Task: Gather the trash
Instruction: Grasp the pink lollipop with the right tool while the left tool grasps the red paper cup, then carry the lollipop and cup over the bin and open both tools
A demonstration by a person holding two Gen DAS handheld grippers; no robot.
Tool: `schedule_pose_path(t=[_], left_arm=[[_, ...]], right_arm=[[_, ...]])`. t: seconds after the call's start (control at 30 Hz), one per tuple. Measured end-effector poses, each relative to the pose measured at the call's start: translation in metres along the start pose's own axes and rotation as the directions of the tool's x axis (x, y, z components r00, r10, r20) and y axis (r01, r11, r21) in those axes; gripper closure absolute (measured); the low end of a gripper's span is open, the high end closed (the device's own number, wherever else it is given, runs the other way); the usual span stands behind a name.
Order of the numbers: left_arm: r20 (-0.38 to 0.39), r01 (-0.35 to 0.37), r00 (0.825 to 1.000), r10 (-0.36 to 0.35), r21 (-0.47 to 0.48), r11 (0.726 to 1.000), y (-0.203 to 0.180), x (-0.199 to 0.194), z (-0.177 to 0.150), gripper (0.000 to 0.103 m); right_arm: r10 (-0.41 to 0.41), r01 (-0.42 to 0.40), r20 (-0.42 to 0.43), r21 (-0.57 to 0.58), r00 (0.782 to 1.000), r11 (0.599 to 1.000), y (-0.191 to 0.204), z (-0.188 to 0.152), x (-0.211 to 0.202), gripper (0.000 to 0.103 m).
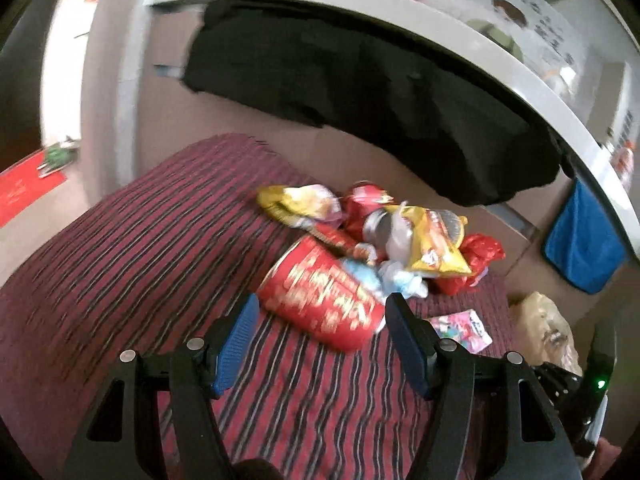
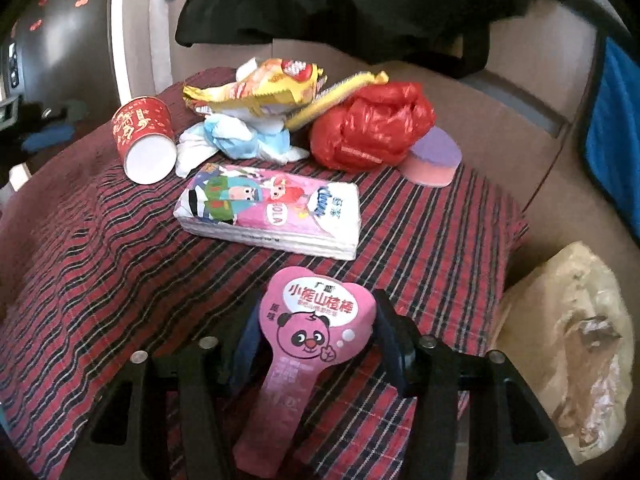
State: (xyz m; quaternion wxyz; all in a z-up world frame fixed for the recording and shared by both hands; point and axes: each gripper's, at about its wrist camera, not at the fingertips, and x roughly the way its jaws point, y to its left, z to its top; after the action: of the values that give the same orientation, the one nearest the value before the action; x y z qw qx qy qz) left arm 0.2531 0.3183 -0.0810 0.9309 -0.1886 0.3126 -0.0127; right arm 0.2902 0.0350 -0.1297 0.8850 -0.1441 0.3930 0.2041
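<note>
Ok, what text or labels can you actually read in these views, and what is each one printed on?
"小熊山楂棒": pink panda wrapper between the right tool's fingers; its smaller print is too small to read.
"OLA" (partly hidden): tissue pack; its blue logo is unclear.
Red paper cup: gold characters, unreadable.
Yellow snack bags: print too crumpled.
Left wrist view: everything blurred.

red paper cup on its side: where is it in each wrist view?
Left wrist: the red paper cup lies low of centre, just ahead of the open left tongs, mouth toward the trash pile.
Right wrist: the cup is at upper left, white inside facing the camera.
Shared landmark: the red plastic bag, at the right end of the pile in both.
</note>
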Motion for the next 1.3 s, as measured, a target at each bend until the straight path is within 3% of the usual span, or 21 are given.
schedule_pose_path(t=[0.1, 0.2, 0.37, 0.47, 0.77, 0.83, 0.97, 1.03, 1.1, 1.3], left_arm=[[-0.050, 0.041, 0.998, -0.041, -0.007, 0.999, 0.007, 0.020, 0.017, 0.037], [-0.112, 0.057, 0.992, -0.061, -0.042, 0.998, 0.017, 0.039, 0.029, 0.037], [-0.143, 0.058, 0.987, -0.072, -0.096, 0.994, 0.035, 0.054, 0.038, 0.040], [-0.186, 0.100, 0.975, -0.125, -0.134, 0.986, 0.039, 0.058, 0.037, 0.049], [-0.227, 0.217, 0.950, -0.213, -0.010, 0.976, -0.018, 0.030, 0.012, 0.058], [-0.248, 0.221, 0.945, -0.214, 0.001, 0.975, -0.033, 0.030, 0.006, 0.068], [-0.263, 0.162, 0.952, -0.159, -0.011, 0.987, -0.047, 0.039, -0.001, 0.083], [-0.251, 0.138, 0.958, -0.140, -0.022, 0.990, -0.053, 0.039, -0.004, 0.094], [-0.226, 0.118, 0.967, -0.119, -0.021, 0.993, -0.057, 0.034, -0.006, 0.099], [-0.120, 0.076, 0.990, -0.071, 0.037, 0.996, -0.082, 0.004, -0.009, 0.100]], right_arm=[[0.073, -0.075, 0.029, 0.059, 0.997, 0.995, -0.009, 0.002, -0.008, 0.055], [0.063, -0.065, 0.046, 0.043, 0.997, 0.997, -0.005, 0.003, -0.018, 0.055], [0.091, -0.093, 0.042, 0.061, 0.995, 0.994, -0.007, 0.000, -0.029, 0.055], [0.092, -0.095, 0.044, 0.076, 0.995, 0.993, -0.010, -0.004, -0.034, 0.055], [0.114, -0.119, 0.053, 0.096, 0.992, 0.988, -0.014, -0.016, -0.043, 0.055], [0.117, -0.122, 0.057, 0.095, 0.991, 0.988, -0.014, -0.019, -0.045, 0.055], [0.127, -0.133, 0.063, 0.107, 0.990, 0.985, -0.015, -0.021, -0.048, 0.055], [0.125, -0.132, 0.072, 0.105, 0.990, 0.986, -0.016, -0.022, -0.052, 0.055], [0.106, -0.114, 0.084, 0.095, 0.991, 0.989, -0.015, -0.022, -0.056, 0.055], [0.103, -0.114, 0.124, 0.082, 0.987, 0.990, -0.020, -0.017, -0.066, 0.055]])
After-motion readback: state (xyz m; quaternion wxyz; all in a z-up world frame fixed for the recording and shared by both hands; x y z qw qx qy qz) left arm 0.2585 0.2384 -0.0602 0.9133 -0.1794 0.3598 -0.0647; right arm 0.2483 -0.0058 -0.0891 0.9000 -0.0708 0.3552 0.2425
